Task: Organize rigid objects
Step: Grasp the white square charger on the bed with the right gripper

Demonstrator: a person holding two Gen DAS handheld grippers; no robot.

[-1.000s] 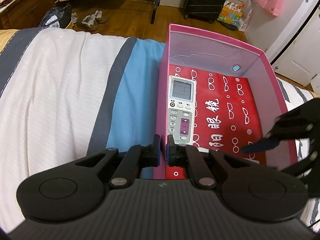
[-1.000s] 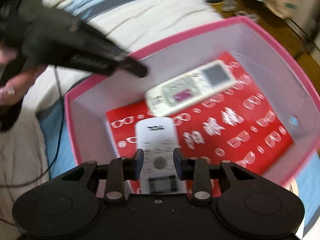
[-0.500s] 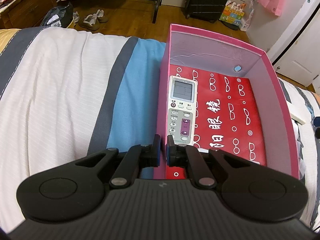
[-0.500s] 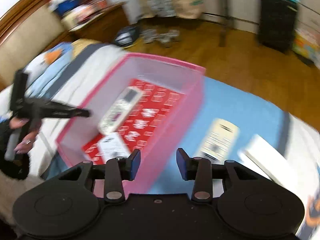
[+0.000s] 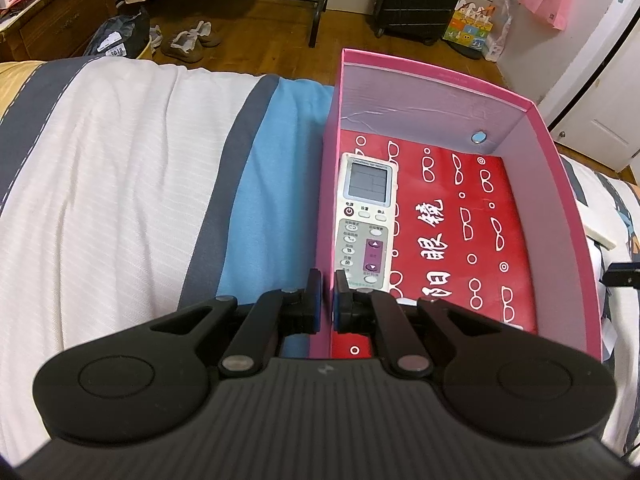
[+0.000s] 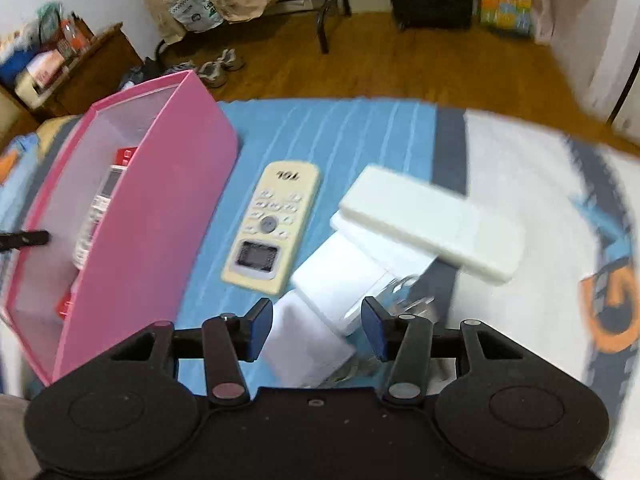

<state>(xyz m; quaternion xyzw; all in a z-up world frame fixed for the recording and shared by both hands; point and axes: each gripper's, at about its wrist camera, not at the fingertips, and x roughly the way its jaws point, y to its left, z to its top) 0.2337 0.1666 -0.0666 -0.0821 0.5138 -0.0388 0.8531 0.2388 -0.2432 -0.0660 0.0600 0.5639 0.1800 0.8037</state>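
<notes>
Left gripper point(image 5: 325, 300) was clamped on the near left wall of the pink box point(image 5: 560, 184), one finger outside the wall and one inside, pinching the thin card between the pads. That box sat on the striped bedspread point(image 5: 120, 184), its far end toward the bed's foot edge and the wooden floor point(image 5: 280, 52). Inside it, a white remote with a grey screen point(image 5: 366, 220) lay flat along the left wall on a red printed sheet point(image 5: 472, 240) that covered the box floor.

Right gripper point(image 6: 316, 328) hung over the bedspread to the right of the box, its jaws having just been opening and now standing apart with nothing pressed between them; a white square block point(image 6: 340, 280) lay below the gap. Beside the box's right wall a cream TCL remote point(image 6: 272, 224) lay face up on the blue stripe. Just right of it a long white remote-shaped case point(image 6: 432, 220) rested tilted across other white pieces, blurred in that view.
</notes>
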